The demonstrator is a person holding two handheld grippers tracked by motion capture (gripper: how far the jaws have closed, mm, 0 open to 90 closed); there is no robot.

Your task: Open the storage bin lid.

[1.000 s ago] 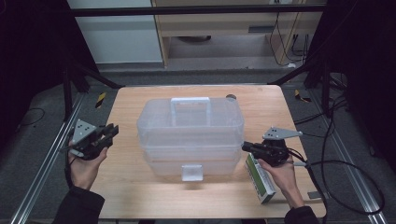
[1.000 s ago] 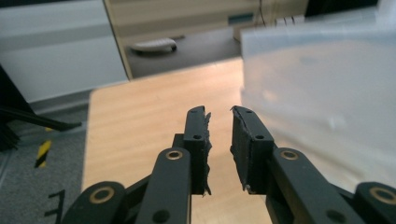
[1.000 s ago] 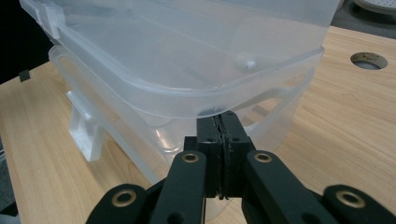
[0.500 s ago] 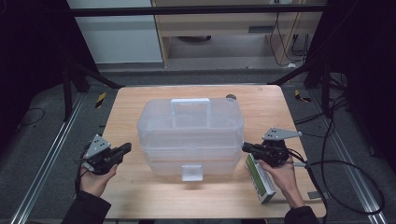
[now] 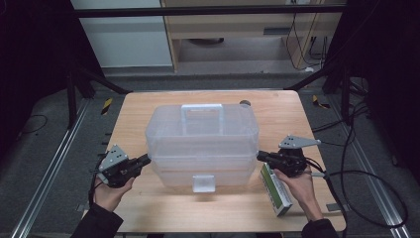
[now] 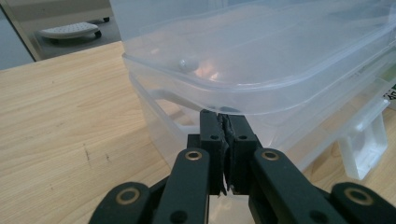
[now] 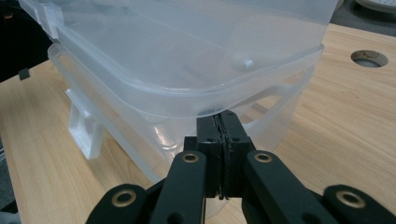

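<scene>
A: Plastic, clear and a bit milky: the storage box (image 5: 202,144) sits mid-worktop (image 5: 129,114) with rounded corners, a flat handle on its lid and a square front latch (image 5: 204,183).

B: We have the left gripper (image 5: 142,160) at its left end and the right gripper (image 5: 259,155) at its right end, both sets of jaws pressed shut with nothing between them; the left ones have just been closing.

A: In the left gripper view our matte black jaws, with brass-ringed pivots, tuck right under the lid's overhanging lip. Whether they touch it, we cannot tell.

B: Same in the right gripper view, which also gives us a round hole (image 7: 369,58) in the pale, grained wood.

A: Our high view adds a green and white carton (image 5: 276,191) lying flat under our right hand (image 5: 300,184).
</scene>
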